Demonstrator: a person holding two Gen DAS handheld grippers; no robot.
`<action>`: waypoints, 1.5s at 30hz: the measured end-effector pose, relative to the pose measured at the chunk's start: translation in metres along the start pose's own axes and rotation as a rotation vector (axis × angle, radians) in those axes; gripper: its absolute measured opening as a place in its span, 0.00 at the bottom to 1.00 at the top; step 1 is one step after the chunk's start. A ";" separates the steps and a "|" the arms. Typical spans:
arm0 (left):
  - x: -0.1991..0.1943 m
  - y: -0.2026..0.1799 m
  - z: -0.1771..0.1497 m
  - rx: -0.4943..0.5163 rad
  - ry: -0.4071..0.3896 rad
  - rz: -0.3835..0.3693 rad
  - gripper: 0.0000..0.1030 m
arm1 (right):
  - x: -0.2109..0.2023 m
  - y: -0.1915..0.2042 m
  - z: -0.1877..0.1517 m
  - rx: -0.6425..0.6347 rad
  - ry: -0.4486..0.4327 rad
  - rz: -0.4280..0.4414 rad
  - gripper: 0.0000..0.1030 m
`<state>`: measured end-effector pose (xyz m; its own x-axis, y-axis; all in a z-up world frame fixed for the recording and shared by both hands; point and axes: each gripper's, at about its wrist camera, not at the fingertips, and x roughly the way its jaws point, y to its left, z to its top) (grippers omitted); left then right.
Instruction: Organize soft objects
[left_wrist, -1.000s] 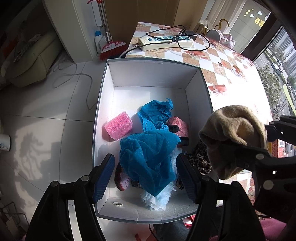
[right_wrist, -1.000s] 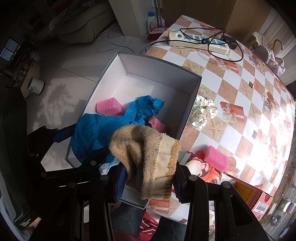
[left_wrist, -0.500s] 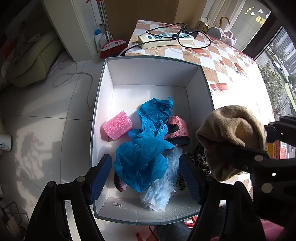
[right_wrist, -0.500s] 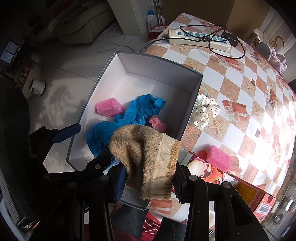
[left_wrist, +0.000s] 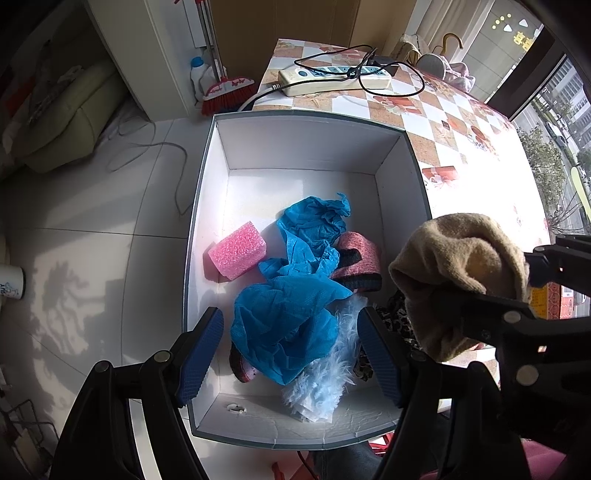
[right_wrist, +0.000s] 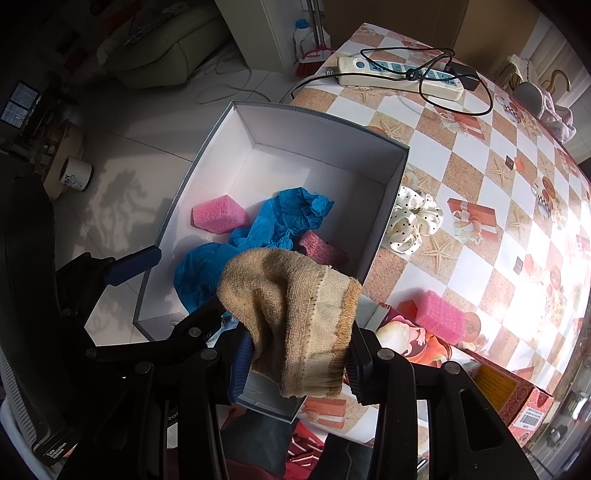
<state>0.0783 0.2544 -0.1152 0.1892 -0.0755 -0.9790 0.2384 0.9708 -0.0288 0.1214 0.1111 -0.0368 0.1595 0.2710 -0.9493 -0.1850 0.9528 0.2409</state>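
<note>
1. Fingers of the right gripper (right_wrist: 295, 354), at the lower centre of its view, are clamped on a tan sock (right_wrist: 291, 317).
2. Left gripper (left_wrist: 291, 354) fingers stand apart, having just widened, above the blue cloth (left_wrist: 288, 325) in the white box (left_wrist: 306, 147).
3. Farther in lies a pink sponge (left_wrist: 238, 254).
4. Beyond, on the checkered surface (right_wrist: 480, 155), sits a power strip (right_wrist: 399, 75) at upper right.

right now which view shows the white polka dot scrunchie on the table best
The right wrist view: the white polka-dot scrunchie lies in full sight on the checkered tablecloth, just outside the white box's right wall. The left wrist view does not show it at all; that stretch of table is washed out by glare.
</note>
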 end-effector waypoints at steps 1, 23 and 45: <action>0.000 0.000 0.000 0.000 0.000 0.000 0.76 | 0.001 0.000 0.001 0.000 0.001 0.001 0.43; -0.006 0.016 0.015 -0.026 -0.020 0.022 0.76 | 0.000 0.002 0.034 -0.018 -0.004 0.003 0.51; -0.007 0.001 0.012 0.038 -0.024 0.082 0.94 | -0.004 -0.014 0.025 0.034 0.009 -0.027 0.84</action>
<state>0.0886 0.2536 -0.1056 0.2326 -0.0026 -0.9726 0.2575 0.9645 0.0590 0.1481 0.1000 -0.0314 0.1548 0.2441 -0.9573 -0.1475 0.9638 0.2219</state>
